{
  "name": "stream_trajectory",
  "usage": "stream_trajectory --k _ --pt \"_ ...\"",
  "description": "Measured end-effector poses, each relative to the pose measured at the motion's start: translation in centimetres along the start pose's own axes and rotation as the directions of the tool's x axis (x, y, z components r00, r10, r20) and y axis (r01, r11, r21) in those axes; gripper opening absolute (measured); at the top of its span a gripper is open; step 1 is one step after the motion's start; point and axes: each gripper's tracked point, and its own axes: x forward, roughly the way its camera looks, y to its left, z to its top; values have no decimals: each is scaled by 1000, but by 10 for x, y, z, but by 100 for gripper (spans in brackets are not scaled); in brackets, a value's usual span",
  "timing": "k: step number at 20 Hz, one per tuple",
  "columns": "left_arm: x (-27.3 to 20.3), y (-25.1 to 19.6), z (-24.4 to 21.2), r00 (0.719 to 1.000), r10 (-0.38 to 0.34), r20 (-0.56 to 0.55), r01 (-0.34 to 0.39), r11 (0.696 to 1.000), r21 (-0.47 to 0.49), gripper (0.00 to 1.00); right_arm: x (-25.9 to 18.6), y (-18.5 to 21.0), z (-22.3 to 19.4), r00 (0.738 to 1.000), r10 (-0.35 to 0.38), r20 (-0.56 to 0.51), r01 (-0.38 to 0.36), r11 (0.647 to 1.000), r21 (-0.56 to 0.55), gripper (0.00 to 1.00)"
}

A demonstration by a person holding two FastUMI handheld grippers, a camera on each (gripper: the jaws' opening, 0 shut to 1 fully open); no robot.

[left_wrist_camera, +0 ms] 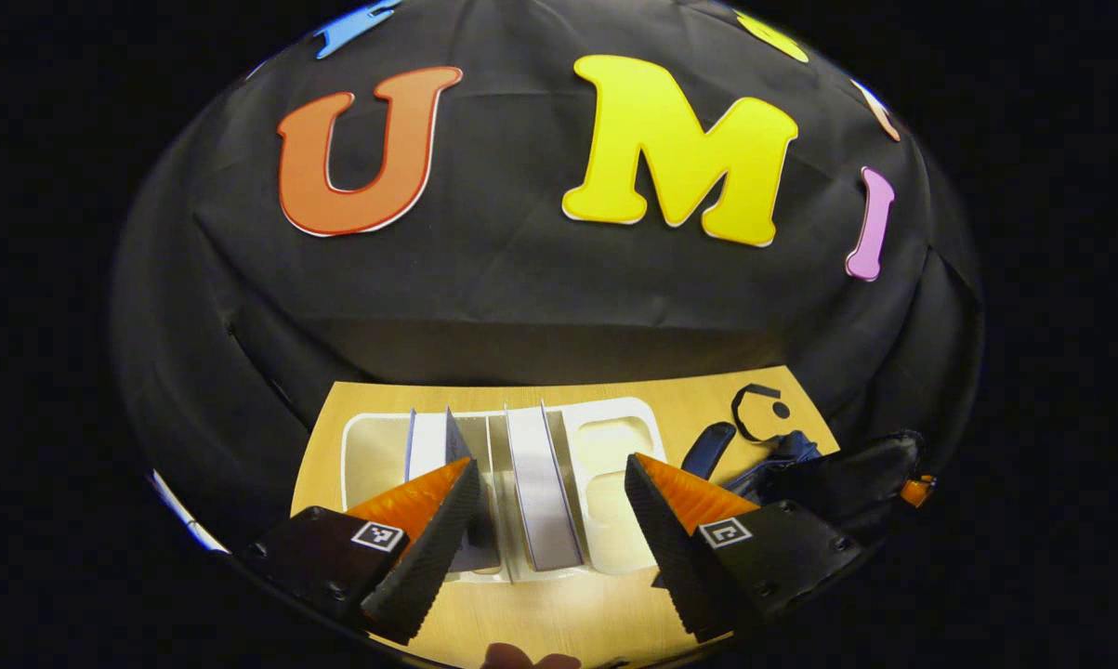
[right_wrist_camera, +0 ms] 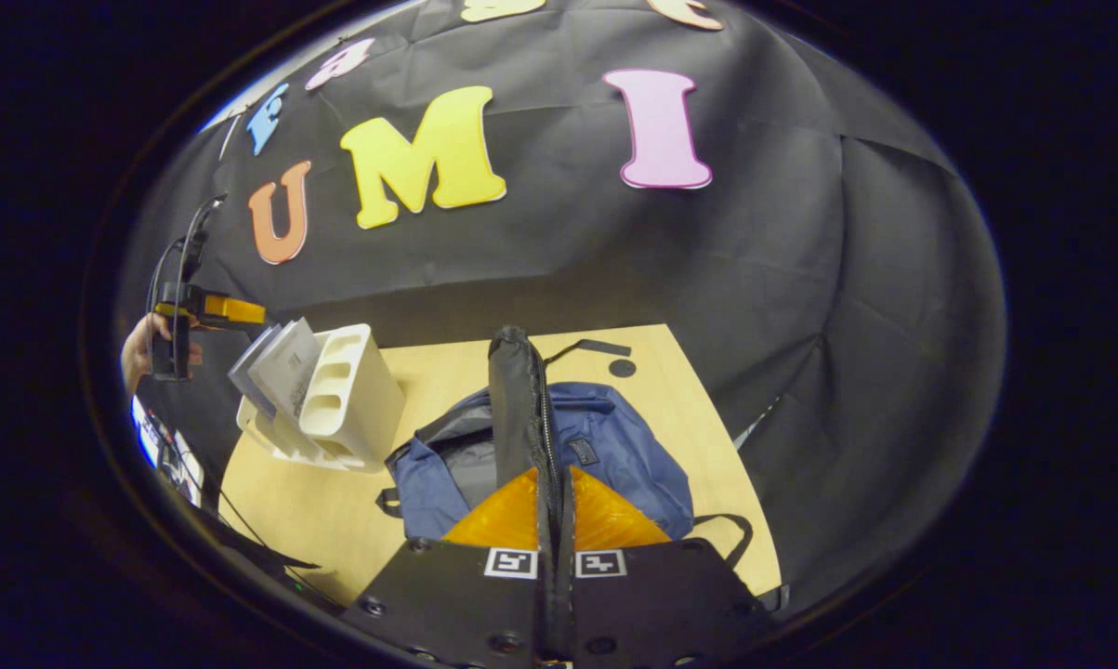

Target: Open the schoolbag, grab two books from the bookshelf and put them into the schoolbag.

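In the left gripper view, a white bookshelf stands on the wooden table just ahead, with two upright books, one on the left and one in the middle. My left gripper is open above the shelf, its fingers either side of the middle book without touching it. In the right gripper view, the blue schoolbag lies on the table with its mouth open. My right gripper is shut on the bag's black zipped flap and holds it up. The left gripper hovers over the books.
The bag lies right of the shelf, its straps trailing toward the table's far edge. The bookshelf has several slots. A hand holds the left gripper. Black cloth walls close around the table.
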Motion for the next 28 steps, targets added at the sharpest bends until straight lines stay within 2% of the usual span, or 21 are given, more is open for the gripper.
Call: stream_trajectory --k 2,6,10,11,12,15,17,18,19,20,21,23,24,25,26,28 --pt "22 0 -10 995 10 -96 -9 1000 15 99 1 -4 2 1000 1 -5 -1 1000 4 3" --pt "47 1 -30 962 11 -272 -5 1000 22 98 0 -9 4 1000 13 -10 -12 1000 17 0" --pt "65 7 -62 908 13 -418 -31 999 -35 99 1 -12 3 1000 24 -17 -24 999 31 0" --pt "68 2 -71 884 -5 -468 -32 997 -72 100 1 -13 2 1000 25 -19 -24 999 35 0" --pt "73 -1 -78 872 -12 -490 -37 995 -90 98 2 -14 1 999 25 -20 -25 999 38 2" --pt "77 3 -88 845 -12 -534 -57 992 -113 98 2 -13 0 999 34 -28 -33 999 43 0" --pt "79 3 -90 830 10 -558 -75 993 -95 99 4 -9 -1 998 48 -37 -47 998 51 0" --pt "79 0 -91 821 19 -571 -84 992 -89 92 5 -10 0 998 51 -37 -49 997 54 2" --pt "81 0 -91 816 27 -577 -91 992 -82 90 6 -10 0 998 51 -36 -49 997 57 2" --pt "82 1 -92 813 40 -580 -100 992 -72 84 6 -11 1 998 51 -34 -49 997 61 2" --pt "84 2 -92 811 52 -582 -110 992 -64 84 5 -11 0 998 50 -33 -48 997 63 2" --pt "85 3 -93 806 67 -588 -126 990 -60 70 4 -13 -1 998 51 -33 -48 996 73 3" --pt "84 4 -94 801 76 -594 -136 989 -58 60 5 -13 -1 998 52 -32 -50 996 75 3" --pt "80 5 -96 787 93 -610 -162 985 -58 53 5 -12 -1 998 57 -31 -54 995 80 3" --pt "75 5 -96 777 99 -622 -179 982 -67 51 5 -12 -2 998 59 -29 -57 995 79 0" --pt "58 2 -96 768 97 -632 -182 981 -70 45 6 -13 -1 997 64 -29 -62 994 86 3"
